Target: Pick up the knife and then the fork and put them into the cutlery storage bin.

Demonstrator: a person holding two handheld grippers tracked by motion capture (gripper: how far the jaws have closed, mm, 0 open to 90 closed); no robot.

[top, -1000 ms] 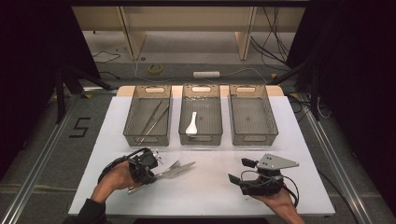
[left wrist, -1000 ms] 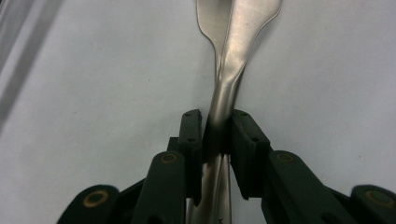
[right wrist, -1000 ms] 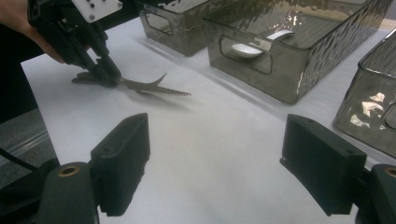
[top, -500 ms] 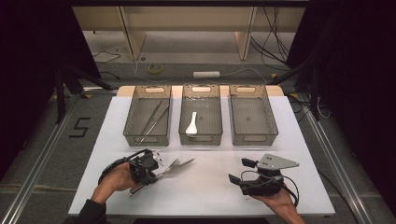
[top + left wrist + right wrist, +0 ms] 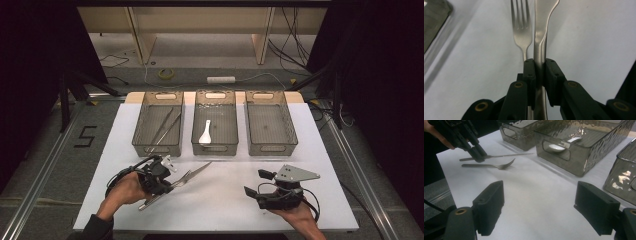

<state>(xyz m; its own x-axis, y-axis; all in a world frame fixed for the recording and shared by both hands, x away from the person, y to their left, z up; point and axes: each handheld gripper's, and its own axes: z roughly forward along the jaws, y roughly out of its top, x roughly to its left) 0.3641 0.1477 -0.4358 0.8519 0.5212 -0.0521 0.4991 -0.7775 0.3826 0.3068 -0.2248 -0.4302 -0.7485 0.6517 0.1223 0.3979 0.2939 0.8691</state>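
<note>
Left gripper (image 5: 539, 75) — jaws have just been closing and now pinch the handle of the knife (image 5: 541, 37) between the pads; grip sits on the handle just behind the blade; blade runs straight ahead of the jaws in the left gripper view. In the right gripper view the knife (image 5: 506, 155) is held level, serrated edge visible, slightly above the white table top (image 5: 536, 202); the fork (image 5: 489, 166) lies on the table just beside and under it, not between the jaws. In the left gripper view the fork (image 5: 522, 27) lies parallel to the knife on its left, tines pointing away.

High view: left gripper (image 5: 159, 176) at the near-left of the table; knife (image 5: 192, 173) points toward the middle bin (image 5: 215, 146).

Right gripper (image 5: 544, 212) — jaws wide apart, nothing between them; rests at the near-right of the table in the high view (image 5: 260, 192), well apart from the knife.

Three grey bins along the far edge; left bin (image 5: 158, 145) holds long metal utensils; middle bin holds a white spoon (image 5: 206, 133); right bin (image 5: 272, 145).
</note>
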